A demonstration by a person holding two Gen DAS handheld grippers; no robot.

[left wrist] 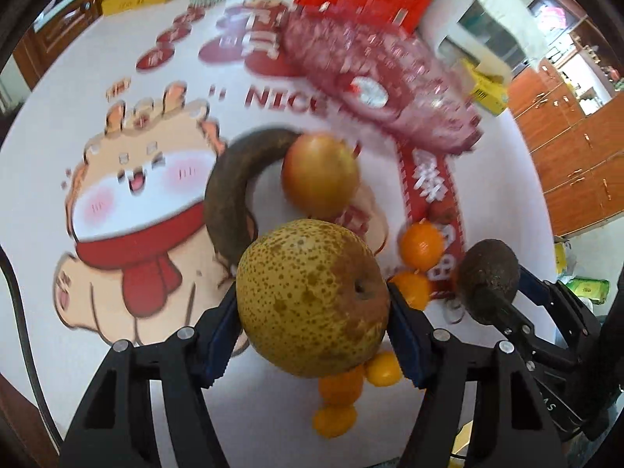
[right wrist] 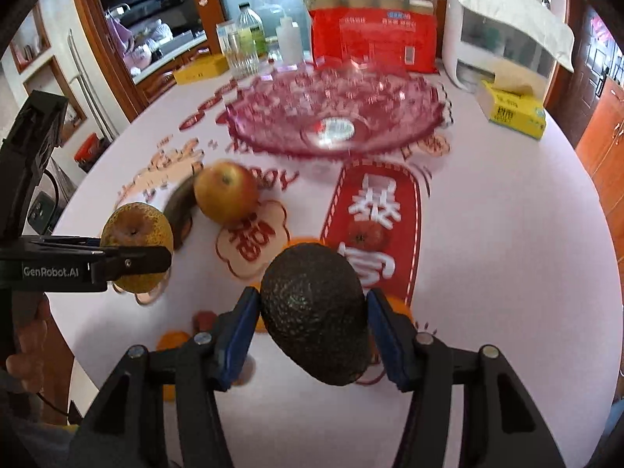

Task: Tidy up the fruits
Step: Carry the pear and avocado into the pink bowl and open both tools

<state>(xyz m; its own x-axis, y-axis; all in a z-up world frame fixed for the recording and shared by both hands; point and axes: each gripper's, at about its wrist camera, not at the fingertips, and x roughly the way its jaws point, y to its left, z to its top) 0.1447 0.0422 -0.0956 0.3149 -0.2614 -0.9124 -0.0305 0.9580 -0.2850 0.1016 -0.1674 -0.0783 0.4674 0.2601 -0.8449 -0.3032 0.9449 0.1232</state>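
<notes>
My left tongs (left wrist: 312, 312) pinching speckled yellow-brown pear (left wrist: 308, 296), lifted above table. My right tongs (right wrist: 312, 327) pinching dark bumpy avocado (right wrist: 316, 312). Pink glass bowl (right wrist: 335, 117) far; red-yellow apple (right wrist: 226, 191) left, beside brown banana (left wrist: 234, 191).

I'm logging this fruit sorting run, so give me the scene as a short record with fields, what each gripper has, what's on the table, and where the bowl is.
left gripper: shut on the pear
right gripper: shut on the avocado
bowl: pink glass, empty, at the far side of the table
loose on table: apple, dark banana, small oranges, tomato
behind bowl: red box, yellow tissue box
image quality: motion blur
</notes>
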